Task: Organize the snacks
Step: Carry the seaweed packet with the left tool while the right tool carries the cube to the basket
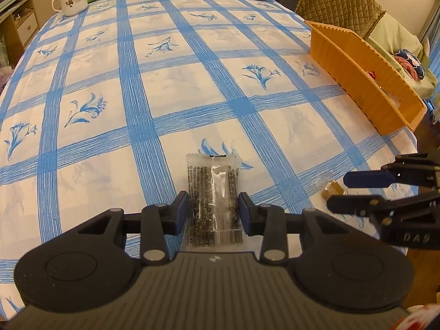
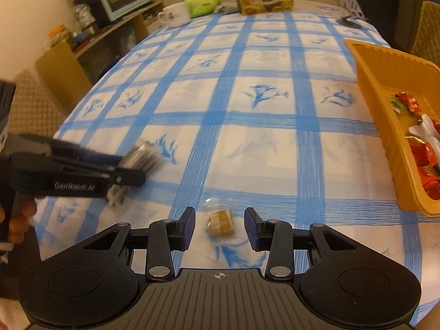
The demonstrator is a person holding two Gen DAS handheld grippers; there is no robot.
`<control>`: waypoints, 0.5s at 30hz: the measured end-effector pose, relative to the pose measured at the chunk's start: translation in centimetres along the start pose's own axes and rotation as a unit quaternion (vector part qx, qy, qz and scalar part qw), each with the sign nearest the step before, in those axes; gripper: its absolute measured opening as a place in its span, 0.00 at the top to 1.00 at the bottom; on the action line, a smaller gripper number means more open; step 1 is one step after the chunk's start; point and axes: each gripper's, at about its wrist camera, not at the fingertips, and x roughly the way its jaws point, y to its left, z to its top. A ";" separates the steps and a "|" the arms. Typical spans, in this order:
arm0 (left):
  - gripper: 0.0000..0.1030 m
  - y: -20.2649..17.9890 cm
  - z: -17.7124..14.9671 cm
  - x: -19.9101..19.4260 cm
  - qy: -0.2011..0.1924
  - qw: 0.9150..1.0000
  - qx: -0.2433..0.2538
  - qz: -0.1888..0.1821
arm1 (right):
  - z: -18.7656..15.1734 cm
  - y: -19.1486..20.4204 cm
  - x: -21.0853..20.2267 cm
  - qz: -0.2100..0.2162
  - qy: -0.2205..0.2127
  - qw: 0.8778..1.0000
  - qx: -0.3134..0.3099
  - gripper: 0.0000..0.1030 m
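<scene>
At the lower centre of my left wrist view, my left gripper (image 1: 213, 211) has its blue pads right against the two long edges of a clear-wrapped dark snack bar (image 1: 211, 192), so I judge it clamped on the packet; whether the bar is off the blue-checked tablecloth (image 1: 137, 88) I cannot tell. The film is slick, and pinching only its edges could let the bar twist or slide out on the way across. Further right, low in my right wrist view, my right gripper (image 2: 220, 227) stands open, its fingers well apart on either side of a small tan wrapped candy (image 2: 220, 221) lying on the cloth. The candy is low and its loose wrapper spreads out, so closing too high could catch only the film or nudge it away. At the right edge sits the orange ribbed tray (image 2: 371, 88), already holding red-wrapped sweets (image 2: 420, 154); a careless drop could clip its near wall.
</scene>
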 end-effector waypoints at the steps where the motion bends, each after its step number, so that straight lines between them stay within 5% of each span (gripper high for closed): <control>1: 0.66 0.0 0.0 0.0 -0.001 1.000 0.000 0.001 | -0.1 0.2 0.2 -0.002 0.001 1.000 -0.006 0.61; 7: 0.66 -0.3 0.0 0.1 -0.004 1.000 0.005 0.008 | -0.5 1.3 1.1 -0.021 -0.003 0.999 -0.043 0.63; 10: 0.67 -0.3 0.1 0.0 -0.002 1.000 0.006 0.010 | -0.6 1.3 1.1 -0.030 -0.003 0.998 -0.053 0.80; 15: 0.67 -0.6 0.1 -0.4 -0.001 1.000 0.006 0.007 | -0.4 0.5 0.3 -0.024 -0.001 0.999 -0.035 0.80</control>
